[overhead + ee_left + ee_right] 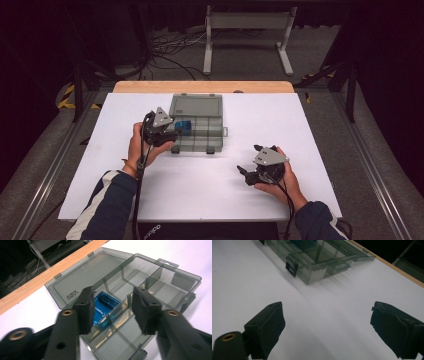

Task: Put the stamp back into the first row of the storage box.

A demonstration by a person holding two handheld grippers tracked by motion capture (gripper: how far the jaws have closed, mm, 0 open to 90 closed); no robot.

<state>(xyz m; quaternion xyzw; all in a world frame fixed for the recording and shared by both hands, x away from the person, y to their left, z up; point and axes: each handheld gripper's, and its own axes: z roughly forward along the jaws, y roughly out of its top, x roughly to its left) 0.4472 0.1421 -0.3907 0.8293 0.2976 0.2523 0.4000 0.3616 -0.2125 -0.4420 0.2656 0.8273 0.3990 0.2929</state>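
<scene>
Blue card reader (103, 308) sits in organiser box (160, 287), frame centre; left gripper (112, 308) parted, empty, above it; right gripper (327, 327) wide open, idle.

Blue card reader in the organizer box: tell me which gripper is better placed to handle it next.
Left. The left gripper hangs right over the open organizer box, its jaws apart just above the blue card reader in its compartment. The right gripper sits open over bare white table, away from the box.
</scene>
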